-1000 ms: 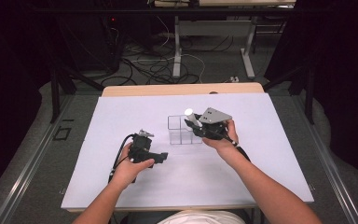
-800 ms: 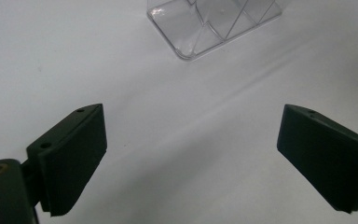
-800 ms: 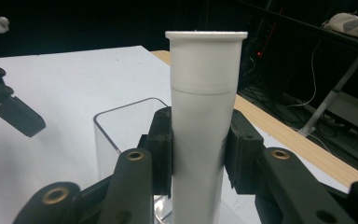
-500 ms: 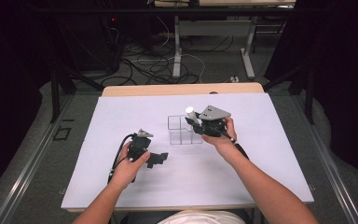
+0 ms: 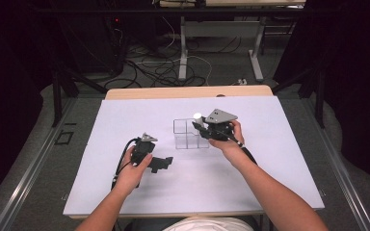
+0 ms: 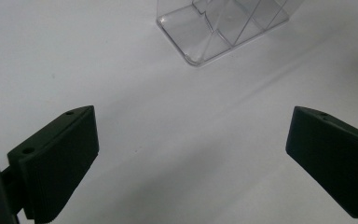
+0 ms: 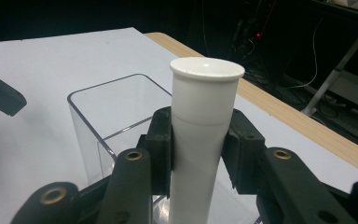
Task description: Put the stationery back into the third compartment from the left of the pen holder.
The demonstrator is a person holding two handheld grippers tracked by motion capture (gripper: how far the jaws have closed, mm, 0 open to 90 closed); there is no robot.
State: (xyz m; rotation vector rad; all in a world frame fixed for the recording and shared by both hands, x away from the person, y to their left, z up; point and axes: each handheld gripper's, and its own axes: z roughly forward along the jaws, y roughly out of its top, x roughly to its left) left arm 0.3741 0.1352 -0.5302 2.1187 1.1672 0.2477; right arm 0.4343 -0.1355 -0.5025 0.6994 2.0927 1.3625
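At table centre, on the white sheet (image 5: 125, 192): one clear plastic organiser (image 5: 189, 134), rectangular, open-topped, split by inner walls into compartments.

Item 1. White tube (image 7: 204, 140), cylindrical, flanged cap on top. Long axis upright. Clamped between the jaws of the right gripper (image 5: 203, 129), which close on its body just below the cap; contact on both sides is plain in the right gripper view. In the high view the cap (image 5: 197, 116) sits at the organiser's 3 o'clock edge, raised above its rim. Whether the tube's lower end is over a compartment or already inside one cannot be told; the jaws hide it.

Item 2. Organiser relative to tube: in the right gripper view, the clear walls lie directly behind and to 9 o'clock of the tube. Judgement: any placing move is a short drop, axis kept vertical, into the nearest compartment.

Item 3. Left gripper (image 5: 160, 163), held low over the sheet at 7 o'clock of the organiser, well apart from it. Jaws spread wide, nothing between them; its own view shows bare sheet with the organiser's corner (image 6: 191, 51) at 12 o'clock.

Item 4. Nearer hand: the right hand (image 5: 229, 139), beside the organiser's 3 o'clock side. The left hand (image 5: 132, 171) is farther off.
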